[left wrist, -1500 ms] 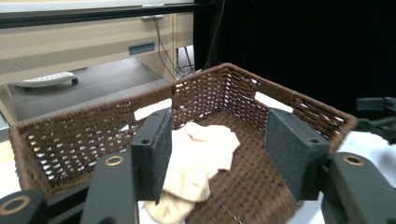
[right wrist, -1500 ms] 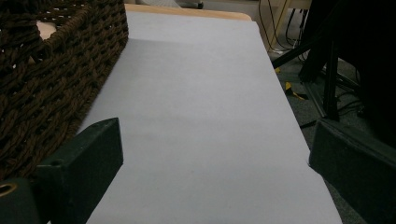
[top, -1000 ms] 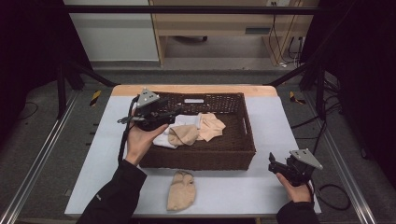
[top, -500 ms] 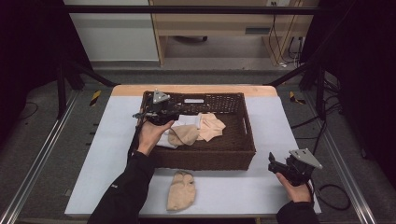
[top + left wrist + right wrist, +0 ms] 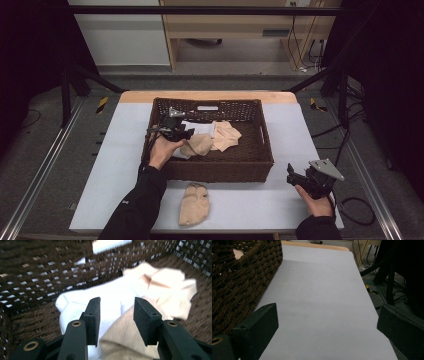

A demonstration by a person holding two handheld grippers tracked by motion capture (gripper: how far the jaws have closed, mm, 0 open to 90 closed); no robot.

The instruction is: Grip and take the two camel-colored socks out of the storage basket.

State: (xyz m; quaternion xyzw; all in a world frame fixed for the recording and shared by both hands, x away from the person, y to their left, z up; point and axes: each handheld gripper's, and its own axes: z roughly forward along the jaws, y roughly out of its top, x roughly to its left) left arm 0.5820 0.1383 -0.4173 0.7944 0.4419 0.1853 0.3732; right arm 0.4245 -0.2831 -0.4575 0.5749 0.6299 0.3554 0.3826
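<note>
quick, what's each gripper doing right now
Left gripper: jaws partly open and just been closing, over the beige sock and white sock in the basket, nothing gripped yet.
Right gripper: wide open, empty, over the table.

A dark woven basket [image 5: 250,167] sits on the pale desk [image 5: 115,165], toward its far edge. The left tongs [image 5: 184,134] reach into the basket at its left side, over the rim, and their jaws have just been closing above a tan sock [image 5: 200,144] that lies on a white cloth [image 5: 200,128]. Whether the jaws touch the sock cannot be told. A second, lighter sock [image 5: 226,135] lies just right of them, near the basket's middle. In front of the basket, near its left half, another tan sock [image 5: 194,204] lies on the desk. The right tongs [image 5: 291,175] hover off the basket's front right corner, apart from it.
</note>
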